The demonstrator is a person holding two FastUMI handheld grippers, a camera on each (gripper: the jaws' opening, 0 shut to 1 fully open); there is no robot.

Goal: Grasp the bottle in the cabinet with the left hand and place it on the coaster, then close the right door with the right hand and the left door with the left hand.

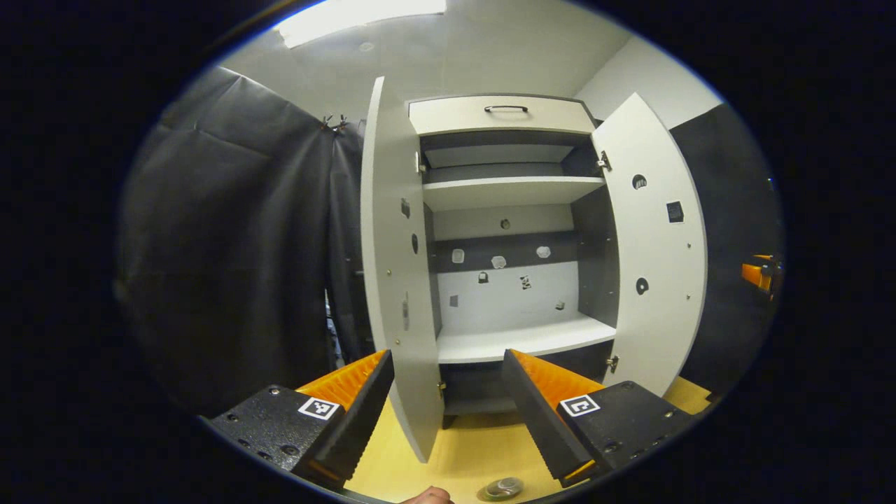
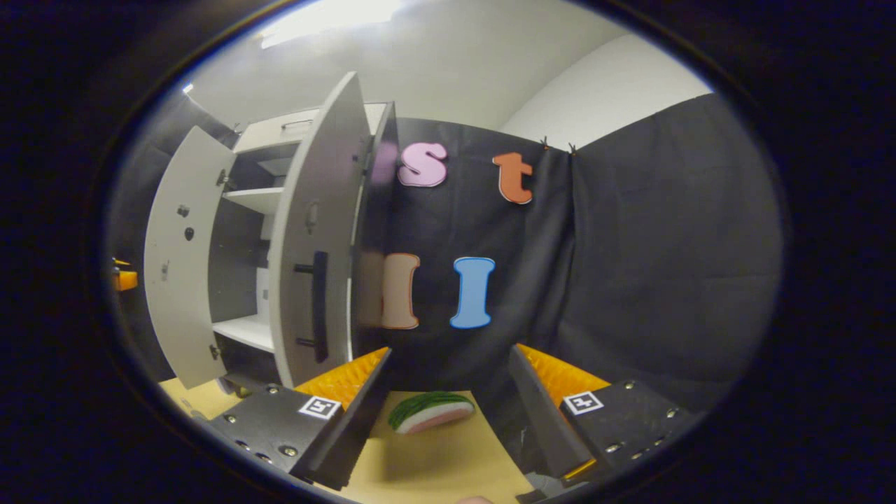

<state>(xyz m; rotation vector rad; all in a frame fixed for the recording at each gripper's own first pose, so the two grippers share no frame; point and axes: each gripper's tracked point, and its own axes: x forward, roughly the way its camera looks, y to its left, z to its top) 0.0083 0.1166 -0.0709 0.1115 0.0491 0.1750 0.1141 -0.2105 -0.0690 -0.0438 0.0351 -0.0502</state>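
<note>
Both doors stand wide and the cabinet (image 1: 511, 280) shelves look bare, so I judge the bottle step done; a round bottle top (image 1: 501, 488) peeks in at the near edge of the worktop (image 1: 462, 448). Closing comes next. The right tool (image 2: 448, 413), spread wide and holding nothing, faces the right door (image 2: 315, 266) with its dark handle (image 2: 319, 306) and needs to swing left to push it. The left tool (image 1: 444, 413) hangs open and empty, straddling the left door (image 1: 395, 280) edge.

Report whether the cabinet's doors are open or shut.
Open, both. In the left gripper view the left door and right door swing outward from the cabinet, exposing its shelves.
</note>
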